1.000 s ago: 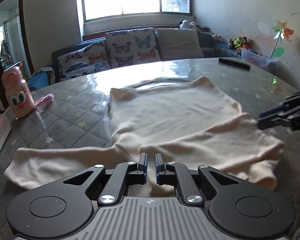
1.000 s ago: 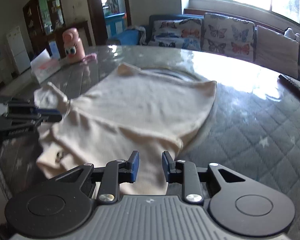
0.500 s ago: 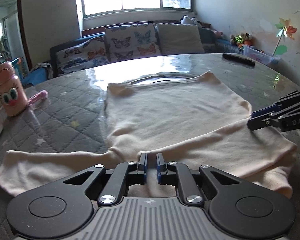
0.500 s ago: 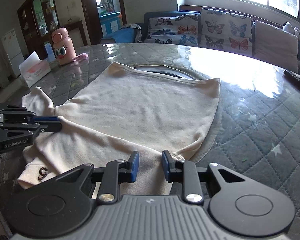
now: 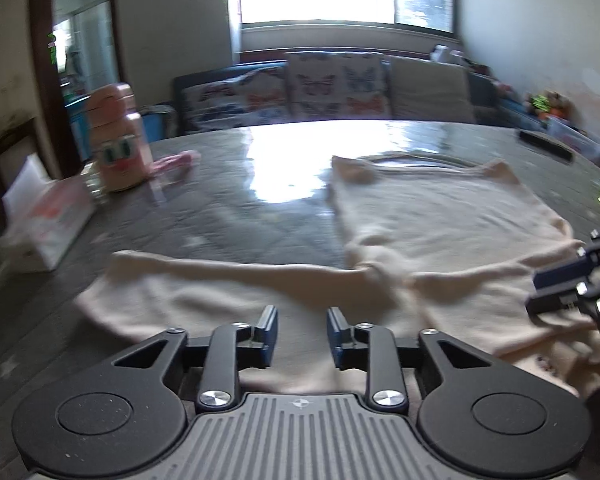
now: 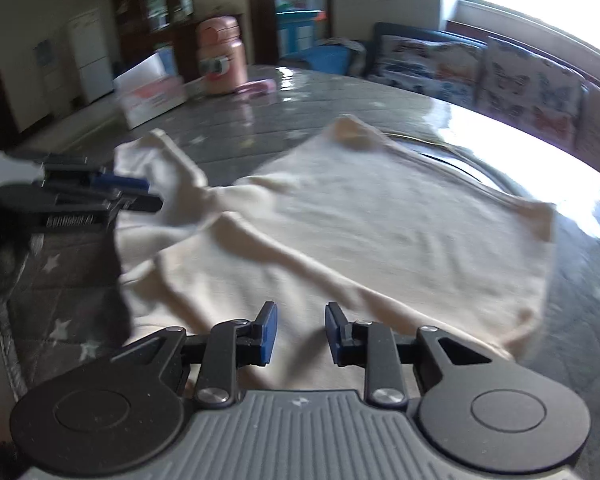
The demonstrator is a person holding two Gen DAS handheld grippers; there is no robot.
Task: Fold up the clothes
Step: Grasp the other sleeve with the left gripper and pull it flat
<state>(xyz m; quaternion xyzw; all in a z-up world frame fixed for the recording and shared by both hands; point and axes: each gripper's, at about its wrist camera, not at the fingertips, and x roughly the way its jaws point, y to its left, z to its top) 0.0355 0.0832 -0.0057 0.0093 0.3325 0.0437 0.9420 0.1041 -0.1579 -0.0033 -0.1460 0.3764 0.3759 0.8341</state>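
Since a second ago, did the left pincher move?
Yes. The left gripper swung toward its own left: in its camera the pink bottle slid from the frame's left edge toward the middle. Its jaws also opened, off the cream shirt.

tabletop (image 5: 228,216): grey quilted cover with stars, glossy, glare near far edge | cream garment (image 5: 440,216) spread flat, one sleeve stretched left | pink cartoon-face bottle (image 5: 118,138) upright, far left | tissue box (image 5: 48,224) beside bottle | dark remote (image 5: 544,146) far right
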